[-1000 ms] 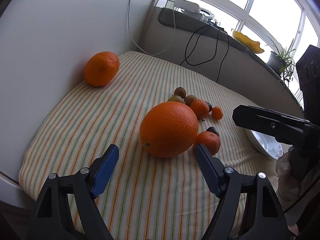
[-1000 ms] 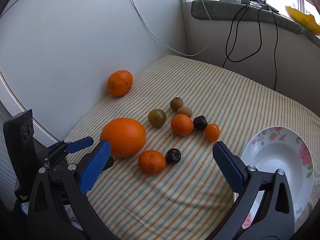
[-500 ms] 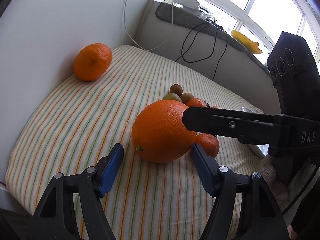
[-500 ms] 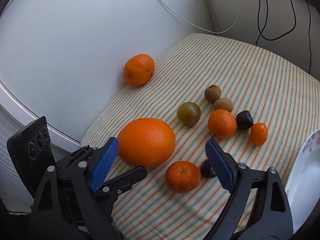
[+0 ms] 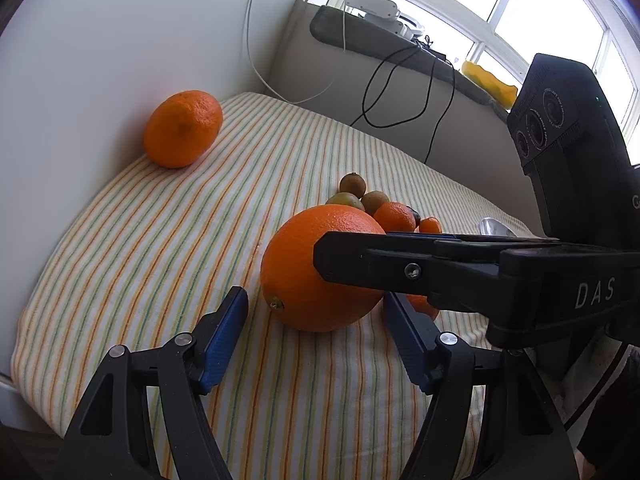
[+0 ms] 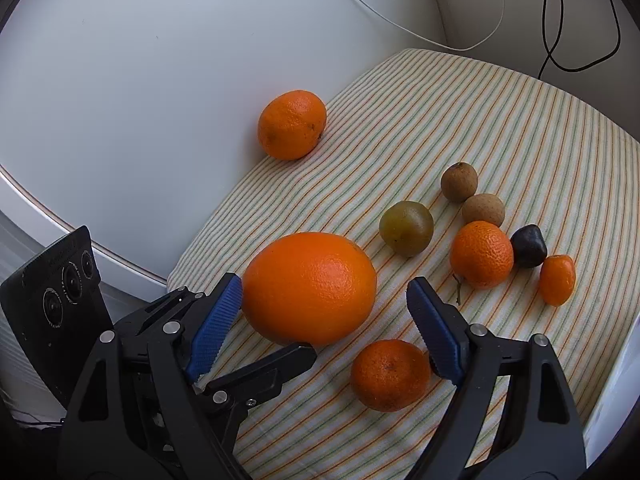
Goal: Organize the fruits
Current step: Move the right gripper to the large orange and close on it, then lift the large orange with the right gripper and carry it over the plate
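While lying on the striped cloth (image 6: 520, 128):
Big orange (image 6: 309, 288): glossy, sitting near left.
Right gripper (image 6: 324, 316): closing, released, straddling it.
Left gripper (image 5: 316, 312): released.
Writing: "DAS".

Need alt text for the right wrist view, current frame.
The right gripper stands open around a large orange on a striped cloth, with the left gripper reaching in from below left. A small mandarin lies just beside it, seven more fruits lie beyond.
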Demonstrator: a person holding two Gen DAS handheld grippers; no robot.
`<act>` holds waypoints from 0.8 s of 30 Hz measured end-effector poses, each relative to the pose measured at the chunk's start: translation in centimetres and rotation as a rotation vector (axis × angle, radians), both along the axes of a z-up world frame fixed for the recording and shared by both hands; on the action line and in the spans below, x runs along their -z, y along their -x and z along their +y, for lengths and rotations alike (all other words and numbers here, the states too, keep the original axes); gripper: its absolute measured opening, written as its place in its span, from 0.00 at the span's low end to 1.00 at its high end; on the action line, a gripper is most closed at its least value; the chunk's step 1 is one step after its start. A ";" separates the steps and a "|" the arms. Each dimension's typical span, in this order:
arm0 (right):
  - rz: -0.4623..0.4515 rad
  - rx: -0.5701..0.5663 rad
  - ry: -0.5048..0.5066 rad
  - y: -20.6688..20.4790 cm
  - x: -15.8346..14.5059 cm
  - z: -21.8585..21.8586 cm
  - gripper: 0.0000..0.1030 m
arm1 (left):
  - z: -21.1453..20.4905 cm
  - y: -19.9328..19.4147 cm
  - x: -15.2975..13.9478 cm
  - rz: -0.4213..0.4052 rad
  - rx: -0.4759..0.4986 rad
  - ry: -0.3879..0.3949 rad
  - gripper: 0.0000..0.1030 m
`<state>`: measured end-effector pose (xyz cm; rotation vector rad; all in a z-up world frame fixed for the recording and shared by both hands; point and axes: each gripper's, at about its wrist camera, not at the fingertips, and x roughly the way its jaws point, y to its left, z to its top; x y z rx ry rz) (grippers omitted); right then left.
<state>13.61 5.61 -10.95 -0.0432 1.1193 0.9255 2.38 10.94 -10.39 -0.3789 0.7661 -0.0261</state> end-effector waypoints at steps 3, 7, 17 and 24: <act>-0.001 -0.013 0.009 0.0 0.4 0.9 0.85 | 0.0 -0.2 0.0 -0.002 0.006 -0.005 0.70; 0.037 -0.024 -0.011 -0.1 0.7 0.9 0.76 | 0.4 -0.4 0.2 -0.005 0.006 0.017 0.70; 0.035 -0.015 -0.008 0.3 0.3 0.4 0.76 | -0.1 -0.5 0.4 -0.009 0.026 0.014 0.63; 0.024 -0.009 -0.018 0.6 -0.4 -0.1 0.76 | -0.5 -0.3 -0.3 -0.024 0.031 -0.003 0.63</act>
